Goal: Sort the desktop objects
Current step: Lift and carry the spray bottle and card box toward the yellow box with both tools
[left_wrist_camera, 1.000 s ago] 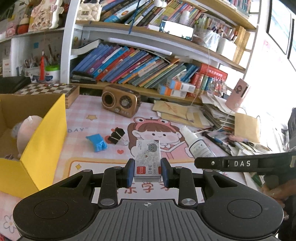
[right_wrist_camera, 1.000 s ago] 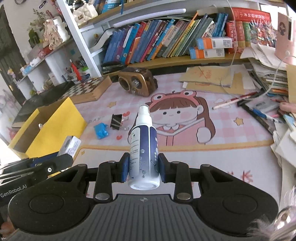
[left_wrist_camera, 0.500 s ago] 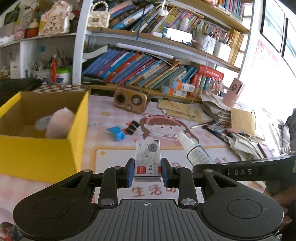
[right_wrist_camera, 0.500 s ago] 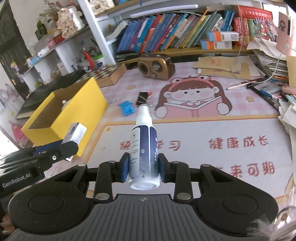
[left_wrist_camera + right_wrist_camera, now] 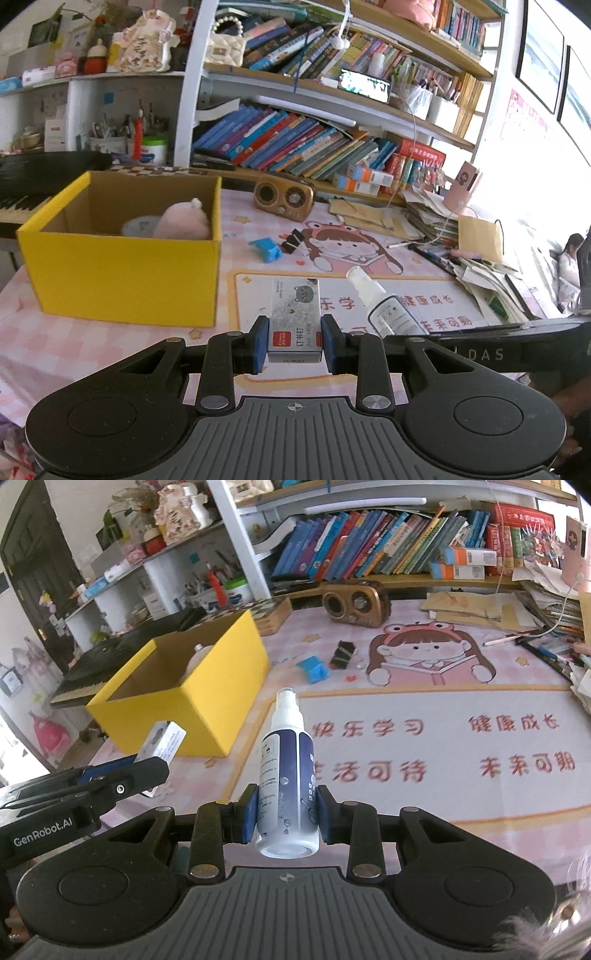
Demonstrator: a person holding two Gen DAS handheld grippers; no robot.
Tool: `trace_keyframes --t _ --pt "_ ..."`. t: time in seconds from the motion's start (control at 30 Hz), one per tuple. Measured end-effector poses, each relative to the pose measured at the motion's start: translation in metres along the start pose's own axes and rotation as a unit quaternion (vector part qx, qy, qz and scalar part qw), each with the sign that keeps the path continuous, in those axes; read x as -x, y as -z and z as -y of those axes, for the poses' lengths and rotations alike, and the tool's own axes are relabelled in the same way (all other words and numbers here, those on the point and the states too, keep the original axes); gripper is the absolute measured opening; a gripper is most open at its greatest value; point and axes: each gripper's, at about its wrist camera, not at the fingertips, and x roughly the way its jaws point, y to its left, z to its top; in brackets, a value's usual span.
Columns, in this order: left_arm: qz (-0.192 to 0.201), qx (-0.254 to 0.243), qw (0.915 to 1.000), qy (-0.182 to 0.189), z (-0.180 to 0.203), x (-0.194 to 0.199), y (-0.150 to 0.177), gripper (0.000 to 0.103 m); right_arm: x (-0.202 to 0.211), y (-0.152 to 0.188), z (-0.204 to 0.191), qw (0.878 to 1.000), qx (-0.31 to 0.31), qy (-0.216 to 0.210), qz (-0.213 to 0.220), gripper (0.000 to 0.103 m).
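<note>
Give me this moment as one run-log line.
left gripper: shut on staple box | right gripper: shut on spray bottle | both held above mat, beside yellow box | nothing released yet

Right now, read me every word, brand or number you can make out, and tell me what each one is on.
"订书钉" and "24/6": staple box in the left gripper.
"DAS": right gripper's side.
"GenRobot.AI": left gripper's side.
"快乐学习", "健康成长", "生活可待", "未来可期": desk mat.
Spray bottle print and book spines: too small to read.
</note>
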Motion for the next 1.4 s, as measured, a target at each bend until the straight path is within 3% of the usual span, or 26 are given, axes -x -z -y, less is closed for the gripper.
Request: trace_keyframes --t 0.53,1.4 --pt "-0.001 0.029 0.9994 -0.02 -0.041 0.049 0.028 0.029 -0.001 0.038 -0.067 0.999 0.026 -0.027 -0.028 0.03" --pt "0.031 0.056 0.9967 -0.05 -0.078 0.075 0.031 0.029 -0.019 0.034 -0.123 0.993 0.096 -0.065 -0.039 0.03"
